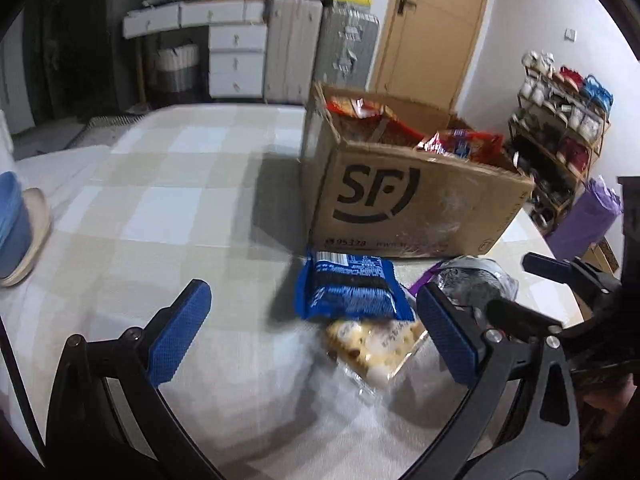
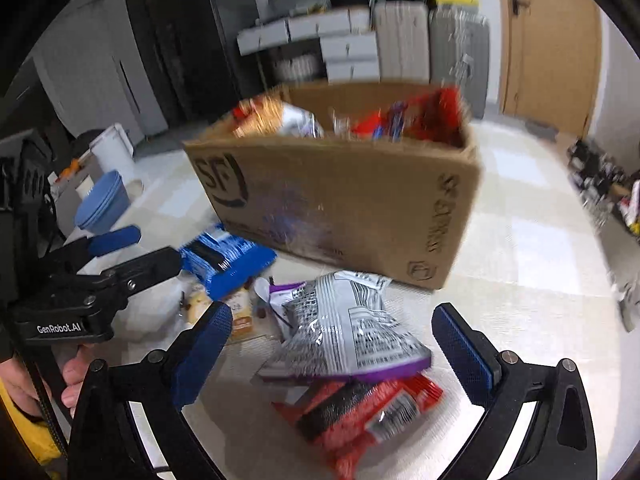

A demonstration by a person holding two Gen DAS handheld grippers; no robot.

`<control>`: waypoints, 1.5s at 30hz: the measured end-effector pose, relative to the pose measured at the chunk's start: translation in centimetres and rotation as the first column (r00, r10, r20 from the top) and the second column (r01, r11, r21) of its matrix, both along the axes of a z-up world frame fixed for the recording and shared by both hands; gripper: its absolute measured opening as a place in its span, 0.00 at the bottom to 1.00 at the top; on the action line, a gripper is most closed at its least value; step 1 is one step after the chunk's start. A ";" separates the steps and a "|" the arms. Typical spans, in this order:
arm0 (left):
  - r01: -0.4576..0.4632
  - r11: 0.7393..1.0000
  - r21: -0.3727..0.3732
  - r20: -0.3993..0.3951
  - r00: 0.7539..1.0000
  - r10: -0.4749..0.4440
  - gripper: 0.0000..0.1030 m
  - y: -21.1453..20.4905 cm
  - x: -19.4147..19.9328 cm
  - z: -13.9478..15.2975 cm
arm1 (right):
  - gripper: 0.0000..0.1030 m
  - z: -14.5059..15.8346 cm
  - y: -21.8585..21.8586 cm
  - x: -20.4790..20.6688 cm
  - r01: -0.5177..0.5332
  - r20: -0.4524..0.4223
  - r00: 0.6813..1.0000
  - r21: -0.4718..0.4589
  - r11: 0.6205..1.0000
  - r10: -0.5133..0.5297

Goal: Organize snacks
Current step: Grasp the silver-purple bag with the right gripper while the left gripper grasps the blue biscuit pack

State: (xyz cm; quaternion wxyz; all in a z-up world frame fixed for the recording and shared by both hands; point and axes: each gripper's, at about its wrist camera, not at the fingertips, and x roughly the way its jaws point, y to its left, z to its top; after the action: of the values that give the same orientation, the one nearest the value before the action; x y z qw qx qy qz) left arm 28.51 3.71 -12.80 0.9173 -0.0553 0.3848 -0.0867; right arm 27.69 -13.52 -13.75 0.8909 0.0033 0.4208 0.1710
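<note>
Both claws are held low over the checked table, jaws apart and empty: the left claw near a blue snack packet, the right claw above a silver-and-purple crinkled bag lying on a red wrapper. The brown cardboard box, marked "SF", holds red packets.

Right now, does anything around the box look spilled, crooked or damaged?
Nothing spilled or torn. Four packets still lie loose in front of the cardboard box: blue packet, clear bag of pale snacks, silver-purple bag lying askew on a red packet. Both grippers are open.
</note>
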 end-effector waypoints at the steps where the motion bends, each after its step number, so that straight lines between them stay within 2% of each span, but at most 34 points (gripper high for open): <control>1: 0.001 1.000 0.004 -0.015 1.000 -0.001 1.00 -0.2 0.9 -0.3 | 0.91 -0.4 -0.1 0.4 -0.003 -0.016 1.000 -0.003 1.000 0.002; 3: 0.017 1.000 0.001 -0.040 0.999 -0.017 1.00 -0.4 2.0 -0.7 | 0.79 -0.9 -0.3 0.7 -0.011 -0.028 1.000 0.012 1.000 0.012; 4: 0.021 1.000 0.000 -0.051 0.998 -0.021 1.00 -0.5 2.4 -0.9 | 0.76 -1.1 -0.5 0.8 -0.010 -0.026 1.000 0.014 1.000 0.011; 7: 0.029 1.000 -0.009 -0.085 0.996 -0.029 1.00 -0.5 3.2 -1.7 | 0.74 -1.6 -1.0 0.8 -0.014 -0.018 1.000 0.043 0.999 0.015; 10: 0.037 0.999 -0.032 -0.103 0.994 -0.041 1.00 -0.6 3.6 -2.4 | 0.72 -1.7 -0.9 0.5 -0.034 0.010 0.999 0.028 0.999 0.034; 13: 0.034 0.999 -0.002 -0.120 0.992 -0.034 1.00 -1.0 4.1 -3.2 | 0.67 -1.6 -1.5 -0.3 -0.027 0.038 0.999 0.080 0.996 0.025; 15: 0.036 0.999 -0.008 -0.129 0.991 -0.036 1.00 -0.9 4.3 -3.7 | 0.63 -1.5 -1.9 -0.7 -0.025 0.048 0.999 0.112 0.993 0.020; 20: 0.039 0.999 0.016 -0.129 0.991 -0.036 1.00 -1.3 4.6 -3.7 | 0.61 -1.2 -2.5 -1.4 -0.050 0.078 0.996 0.110 0.993 0.042; 21: 0.042 0.999 0.022 -0.129 0.991 -0.039 1.00 -1.5 4.6 -3.7 | 0.46 -0.9 -2.8 -1.7 -0.059 0.095 0.994 0.131 0.990 0.046; 29: 0.059 0.997 0.060 -0.157 0.986 -0.049 1.00 -2.2 5.3 -3.5 | 0.45 -0.4 -3.8 -3.2 -0.052 0.110 0.994 0.213 0.976 0.029; 30: 0.063 0.996 0.059 -0.160 0.986 -0.053 0.98 -2.3 5.3 -3.5 | 0.45 -0.3 -3.9 -3.6 -0.054 0.109 0.994 0.229 0.972 0.030; 32: 0.081 0.996 0.030 -0.183 0.980 -0.074 0.86 -2.3 5.9 -3.6 | 0.45 0.0 -4.4 -4.3 -0.050 0.117 0.993 0.264 0.963 0.019; 34: 0.096 0.995 -0.022 -0.209 0.973 -0.098 0.65 -2.1 6.2 -4.0 | 0.45 0.2 -4.5 -4.9 -0.049 0.122 0.992 0.292 0.955 0.014; 37: 0.117 0.993 -0.008 -0.193 0.974 -0.116 0.48 -2.4 6.1 -3.7 | 0.45 0.9 -5.1 -6.4 -0.039 0.131 0.991 0.330 0.943 -0.005; 40: 0.122 0.993 -0.007 -0.184 0.975 -0.121 0.40 -2.3 5.9 -3.2 | 0.45 1.6 -5.2 -7.6 -0.032 0.149 0.989 0.335 0.942 -0.019; 45: 0.107 0.994 -0.036 -0.177 0.978 -0.112 0.40 -1.1 5.0 -2.7 | 0.45 2.8 -5.3 -9.4 -0.033 0.170 0.985 0.368 0.929 -0.032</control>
State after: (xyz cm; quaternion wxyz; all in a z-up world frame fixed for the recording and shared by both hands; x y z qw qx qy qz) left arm 33.56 2.61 -15.50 0.8721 -0.0535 0.4667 -0.1367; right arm 18.32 -18.85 -10.97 0.9073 0.1559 0.3023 0.2472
